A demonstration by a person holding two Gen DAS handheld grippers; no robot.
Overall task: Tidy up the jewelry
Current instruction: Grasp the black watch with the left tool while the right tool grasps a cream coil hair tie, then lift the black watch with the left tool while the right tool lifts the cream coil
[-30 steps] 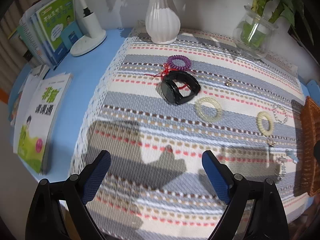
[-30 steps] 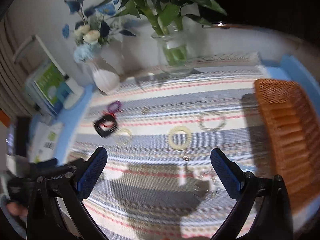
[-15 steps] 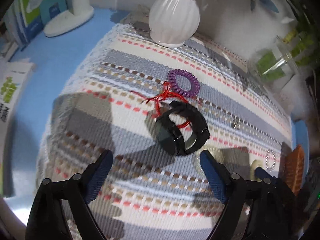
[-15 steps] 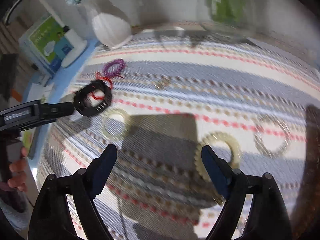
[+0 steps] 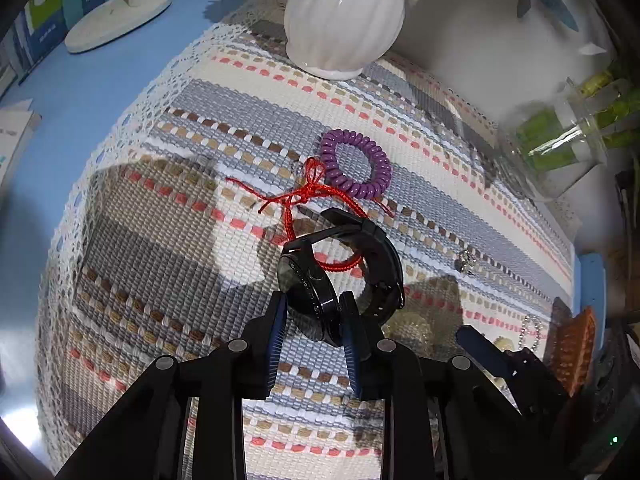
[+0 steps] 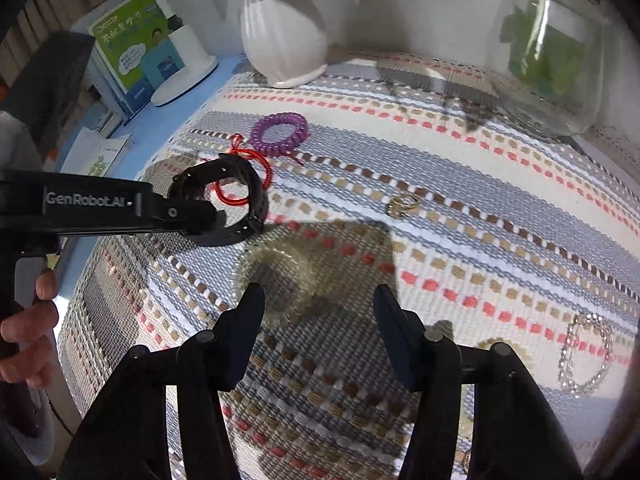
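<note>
My left gripper [image 5: 314, 314] is shut on the case of a black watch [image 5: 352, 264] that stands on the striped cloth; it also shows in the right wrist view [image 6: 236, 200]. A red cord bracelet [image 5: 304, 196] runs through the watch strap. A purple coil hair tie [image 5: 356, 164] lies just beyond. My right gripper [image 6: 318, 300] is open and empty, low over a pale yellow coil tie [image 6: 280, 276]. A clear bead bracelet [image 6: 586, 354] lies at the right, and a small ring [image 6: 402, 204] lies mid-cloth.
A white ribbed vase [image 5: 344, 20] and a glass vase with green stems [image 5: 560, 136] stand at the cloth's far edge. A white lamp base [image 5: 118, 20] and books stand on the blue table at left. A wicker basket [image 5: 572, 348] sits at right.
My left gripper moved forward and shut on the watch. My right gripper moved down and left toward the yellow coil tie, and its jaws narrowed somewhat.
</note>
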